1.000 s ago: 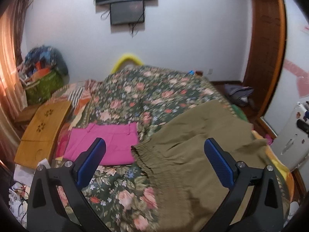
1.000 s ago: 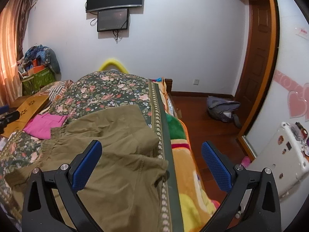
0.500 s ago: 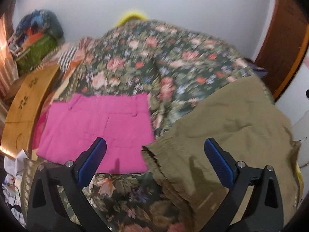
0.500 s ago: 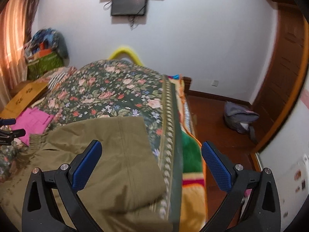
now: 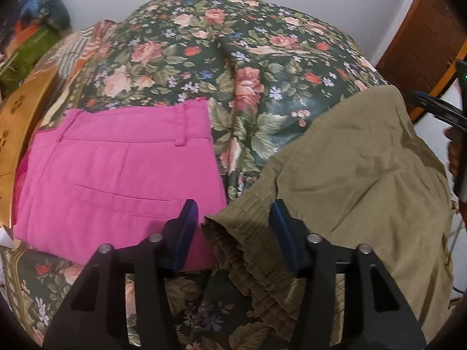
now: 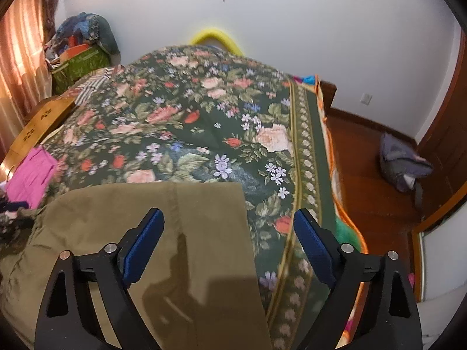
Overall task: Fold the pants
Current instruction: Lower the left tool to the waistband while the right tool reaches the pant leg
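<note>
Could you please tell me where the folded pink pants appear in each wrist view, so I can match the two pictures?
Left wrist: pink pants fill the centre-left, beside the olive pants.
Right wrist: pink pants at the far left edge.
Shared landmark: the wooden board beyond them.

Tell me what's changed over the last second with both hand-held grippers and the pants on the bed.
Both came down toward the olive pants. The left hand-held gripper has just been closing, its jaws now astride the gathered waistband, pads not yet pressing. The right hand-held gripper has just been closing slightly over the leg end, gripping nothing. The olive pants, folded pink pants and floral bedspread lie as before.
</note>
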A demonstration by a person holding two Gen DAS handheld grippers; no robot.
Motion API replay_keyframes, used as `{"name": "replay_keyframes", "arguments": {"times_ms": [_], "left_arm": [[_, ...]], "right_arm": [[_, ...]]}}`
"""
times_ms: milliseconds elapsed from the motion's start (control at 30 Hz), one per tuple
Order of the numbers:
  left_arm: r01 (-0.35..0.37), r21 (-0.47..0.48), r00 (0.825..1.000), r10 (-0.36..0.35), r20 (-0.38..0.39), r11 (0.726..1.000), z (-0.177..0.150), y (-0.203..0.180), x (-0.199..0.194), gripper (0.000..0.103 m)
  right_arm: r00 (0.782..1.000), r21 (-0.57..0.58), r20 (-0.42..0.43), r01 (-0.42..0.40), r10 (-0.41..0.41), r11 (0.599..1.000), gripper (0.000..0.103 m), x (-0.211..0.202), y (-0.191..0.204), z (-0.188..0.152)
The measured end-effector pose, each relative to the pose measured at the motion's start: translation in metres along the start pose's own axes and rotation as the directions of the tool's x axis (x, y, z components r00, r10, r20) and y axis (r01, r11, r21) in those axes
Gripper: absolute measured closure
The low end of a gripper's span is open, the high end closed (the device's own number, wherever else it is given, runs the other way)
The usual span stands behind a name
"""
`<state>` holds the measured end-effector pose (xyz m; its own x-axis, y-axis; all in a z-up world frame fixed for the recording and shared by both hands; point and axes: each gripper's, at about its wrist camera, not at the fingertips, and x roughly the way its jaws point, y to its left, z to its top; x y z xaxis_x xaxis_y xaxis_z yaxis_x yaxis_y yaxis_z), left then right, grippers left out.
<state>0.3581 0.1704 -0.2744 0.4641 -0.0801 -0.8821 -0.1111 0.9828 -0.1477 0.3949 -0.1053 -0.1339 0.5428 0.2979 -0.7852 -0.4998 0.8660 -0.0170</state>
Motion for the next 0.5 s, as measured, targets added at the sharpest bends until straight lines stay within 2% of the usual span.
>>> {"name": "replay_keyframes", "arguments": {"times_ms": [100, 300, 367, 400, 433, 500], "left_arm": [[0.004, 0.011, 1.0, -0.004, 0.003, 1.0, 0.0, -0.002, 0.0, 0.057], [-0.022, 0.05, 0.999, 0.02, 0.041, 0.999, -0.005, -0.009, -0.009, 0.069], [-0.011, 0.044, 0.999, 0.009, 0.049, 0.999, -0.006, -0.006, -0.013, 0.073], [-0.007, 0.041, 0.999, 0.005, 0.05, 0.999, -0.005, -0.005, -0.014, 0.074], [-0.004, 0.038, 0.999, 0.002, 0.052, 0.999, -0.005, -0.004, -0.016, 0.077], [-0.016, 0.039, 0.998, 0.014, 0.059, 0.999, -0.005, -0.004, -0.02, 0.083]], "right_arm": [[0.999, 0.013, -0.037, -0.026, 0.026, 1.0, 0.025, 0.019, -0.005, 0.007], [0.99, 0.054, -0.124, -0.063, 0.07, 0.997, 0.034, 0.045, -0.007, 0.008], [0.982, 0.066, -0.154, -0.098, 0.107, 0.993, 0.054, 0.051, -0.004, 0.006], [0.981, 0.067, -0.155, -0.11, 0.12, 0.992, 0.057, 0.051, -0.002, 0.004], [0.983, 0.057, -0.15, -0.103, 0.11, 0.993, 0.06, 0.05, 0.0, 0.004], [0.989, 0.015, -0.133, -0.068, 0.07, 0.998, 0.077, 0.045, 0.006, 0.004]]}}
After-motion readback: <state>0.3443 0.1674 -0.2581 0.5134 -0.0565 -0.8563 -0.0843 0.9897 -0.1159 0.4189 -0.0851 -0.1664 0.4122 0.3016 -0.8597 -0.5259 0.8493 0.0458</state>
